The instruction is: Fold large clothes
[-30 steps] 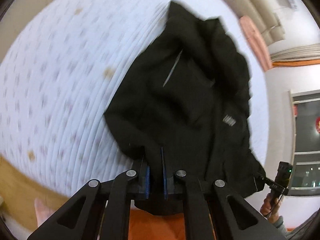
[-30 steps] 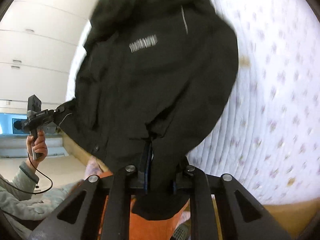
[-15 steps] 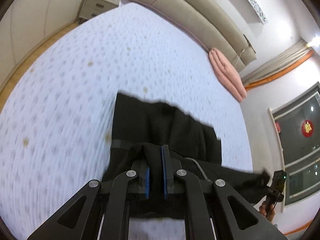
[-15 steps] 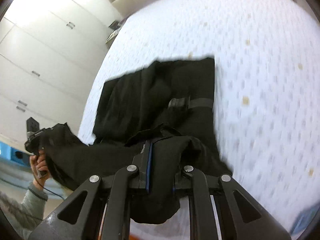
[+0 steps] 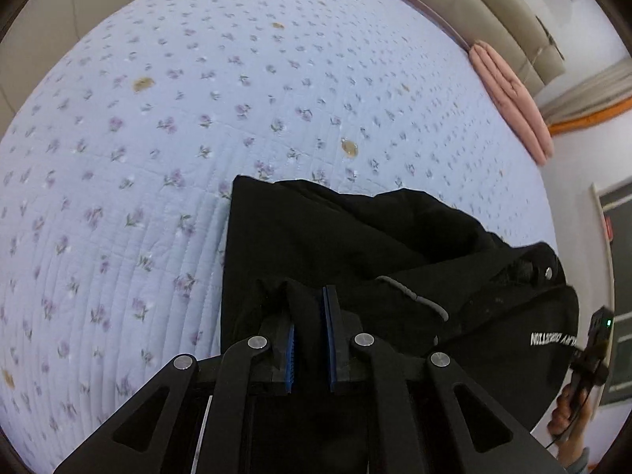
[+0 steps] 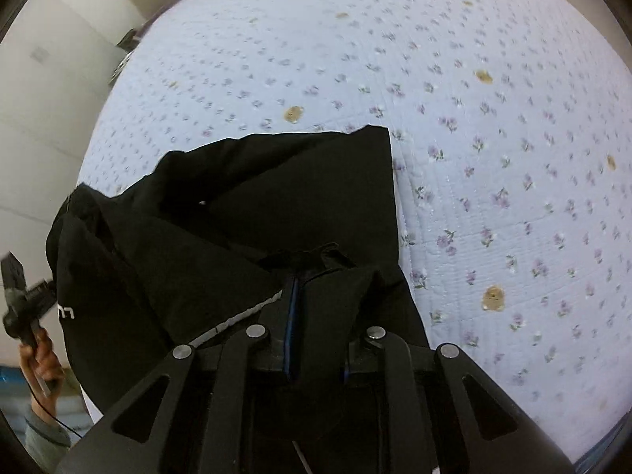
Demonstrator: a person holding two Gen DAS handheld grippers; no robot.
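Both grippers pinch black cloth: your left gripper (image 5: 310, 318) has a fold of the black jacket (image 5: 355, 245) pressed between its blue pads, and your right gripper (image 6: 316, 296) clamps another bunch of the same edge, the cloth draped over its right finger so that pad is mostly hidden.

A second ago you held the jacket up in the air, hanging below both tools, its white lettering facing the cameras. Half a second ago it was coming down onto the quilted bedspread (image 5: 158, 118). Now its far part lies flat on the bedspread, with a straight far edge and a clean square corner, while the near part is bunched and raised toward your grippers. I judge that the spreading step is nearly done: the garment is laid out but not yet smoothed, and the near edge you hold has still to be set down or carried over for the first fold.

The jacket's long axis seems to run across you, from one gripper to the other, with its straight edge away from you toward the pink folded blanket (image 5: 513, 98) at the headboard. The lettered panel (image 5: 553, 339) droops on the side between your hands, off the near edge of the bed.
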